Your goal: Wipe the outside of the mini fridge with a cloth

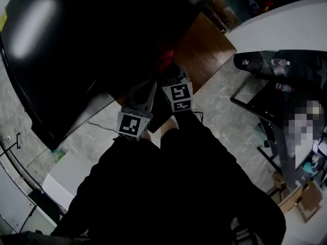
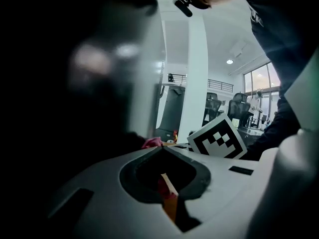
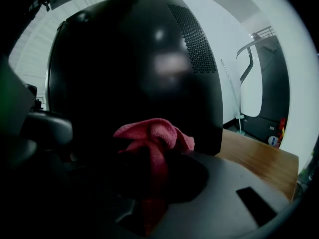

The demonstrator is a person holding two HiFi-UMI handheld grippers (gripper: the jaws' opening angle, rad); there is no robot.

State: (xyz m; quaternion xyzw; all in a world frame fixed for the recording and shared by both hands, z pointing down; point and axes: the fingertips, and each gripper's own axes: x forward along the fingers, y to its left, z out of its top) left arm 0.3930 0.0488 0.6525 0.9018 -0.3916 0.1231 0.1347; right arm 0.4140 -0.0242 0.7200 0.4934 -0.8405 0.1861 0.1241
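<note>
- Right gripper [image 3: 152,156]: the jaws are closed on a bunched red cloth [image 3: 152,133], which is held at their tips.
- Mini fridge [image 3: 129,59] (black, glossy): seen just beyond the cloth; contact cannot be told.
- Left gripper [image 2: 160,148]: the jaws are met at the tips.
- Wooden table [image 3: 254,158]: seen beneath, to the right of the right gripper's fingers.

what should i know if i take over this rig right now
Left hand-held gripper: shut, empty, close beside the right one.
Right hand-held gripper: shut on the pink cloth, which is bunched at its tips.
The black mini fridge stands on the wooden table, directly ahead of the cloth; I can't tell if they touch.
Done: cloth is in the grip.
Left: wipe the fridge's outside; nothing shows which parts are already wiped.
</note>
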